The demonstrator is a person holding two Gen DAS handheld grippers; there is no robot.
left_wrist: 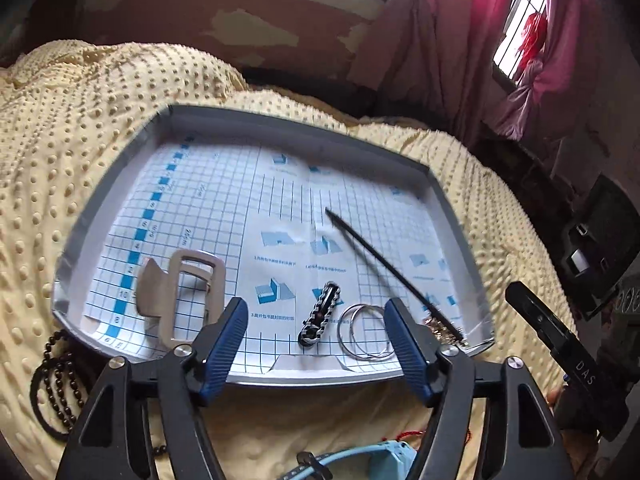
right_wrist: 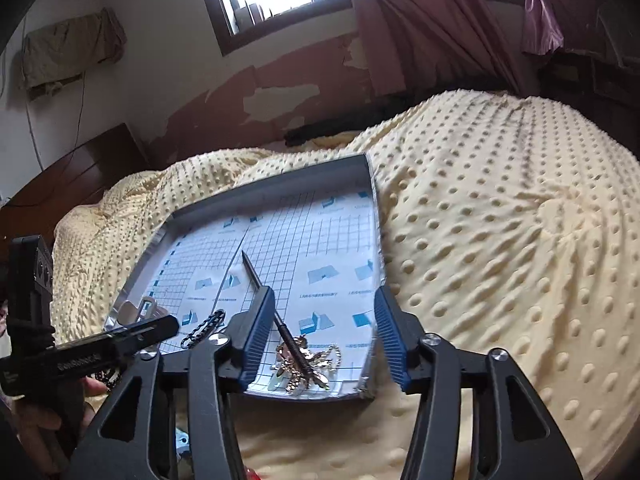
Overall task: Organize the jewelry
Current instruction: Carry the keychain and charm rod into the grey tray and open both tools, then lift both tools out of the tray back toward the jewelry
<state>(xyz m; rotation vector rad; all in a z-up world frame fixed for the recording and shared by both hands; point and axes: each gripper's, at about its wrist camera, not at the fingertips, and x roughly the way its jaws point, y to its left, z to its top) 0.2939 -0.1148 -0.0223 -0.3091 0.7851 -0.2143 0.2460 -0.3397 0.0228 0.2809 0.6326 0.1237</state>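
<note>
Bed: a big bed carries everything. A yellow bumpy blanket [left_wrist: 72,152] covers it.
Curtain: a pink curtain [left_wrist: 440,40] hangs by the window, past the far edge of the bed.
Tray: a flat grey tray [left_wrist: 120,184] lies on the blanket. A white paper with blue squares [left_wrist: 224,200] lines its floor.
Left tongs: the left tongs [left_wrist: 316,344] hang over the near edge of the tray. They are wide apart and hold nothing.
Right tongs: the right tongs [right_wrist: 320,340] hang over the near right corner of the tray. They are wide apart and hold nothing.
Black stick: a long thin black hair stick [left_wrist: 376,256] lies slanted on the paper. Its point faces the middle of the tray.
Gold piece: a shiny gold ornament [right_wrist: 304,364] lies at the near right corner of the tray, touching the thick end of the stick.
Buckle: a silver belt buckle [left_wrist: 188,292] lies near the left edge of the tray.
Bead string: dark brown beads [left_wrist: 56,384] lie on the blanket, just outside the near left corner of the tray.
Rings: two thin silver hoops [left_wrist: 362,332] lie at the near edge of the tray, between the left tongs' fingers in that view.
Chain: a short black and silver chain [left_wrist: 320,314] lies just left of the hoops.
</note>
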